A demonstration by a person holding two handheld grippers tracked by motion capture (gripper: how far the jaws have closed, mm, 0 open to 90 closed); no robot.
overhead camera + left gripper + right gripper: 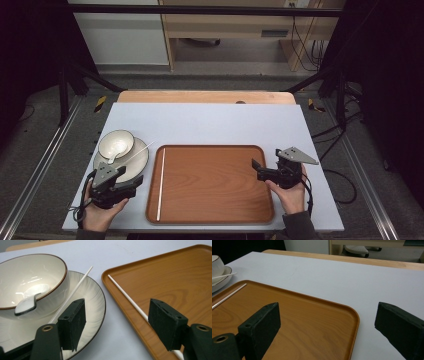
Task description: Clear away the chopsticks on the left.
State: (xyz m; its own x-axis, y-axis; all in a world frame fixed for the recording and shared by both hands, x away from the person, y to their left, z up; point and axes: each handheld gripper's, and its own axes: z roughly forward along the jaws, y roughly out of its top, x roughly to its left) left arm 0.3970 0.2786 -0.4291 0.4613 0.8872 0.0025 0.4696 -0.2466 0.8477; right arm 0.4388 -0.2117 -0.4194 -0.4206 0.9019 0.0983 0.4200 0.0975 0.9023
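Note:
A wooden tray lies in the middle of the grey mat, with one white chopstick along its left inner edge. Left of it a cream bowl with a white spoon inside sits on a plate. A second chopstick leans across the plate beside the bowl. My left gripper is open, low over the gap between plate and tray, one jaw over the plate, the other over the tray's left edge. My right gripper is open at the tray's right rim, holding nothing.
The grey mat covers a wooden table whose far edge shows behind it. Dark frame posts stand at both sides, and cables run on the floor at the right. Bare mat lies beyond the tray.

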